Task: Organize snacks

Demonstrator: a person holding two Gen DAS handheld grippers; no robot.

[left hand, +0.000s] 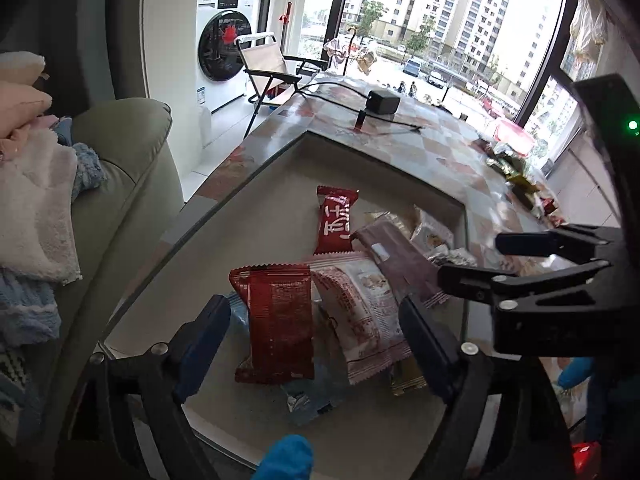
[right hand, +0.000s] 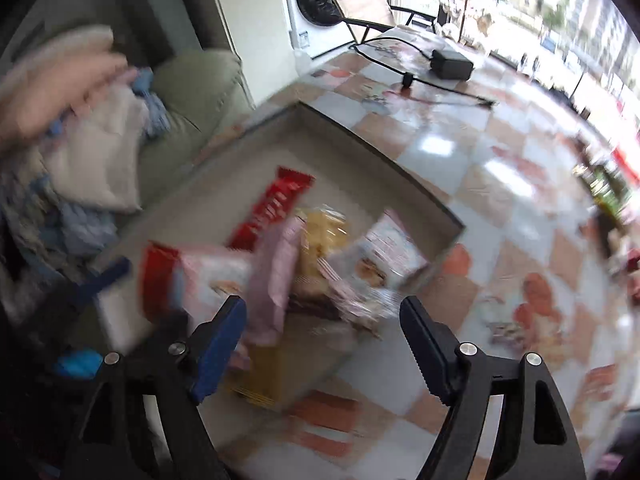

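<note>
Below both released claws, left claw [left hand: 316, 344] nearest, snack packets [left hand: 280, 320] fill the box [left hand: 384, 168].

A shallow tray [left hand: 384, 152] sits on the table [left hand: 432, 144], near its left edge, with snack packets [left hand: 280, 320] heaped inside (several overlapping). Behind the tray lie a power adapter [left hand: 383, 102] and its cable [left hand: 332, 96]. More snacks [left hand: 516, 172] lie far right. A sofa [left hand: 132, 152] stands left of the table.

Daylight from windows [left hand: 460, 20]; tabletop [right hand: 440, 148] glare; right view motion-blurred; fisheye edges.
</note>
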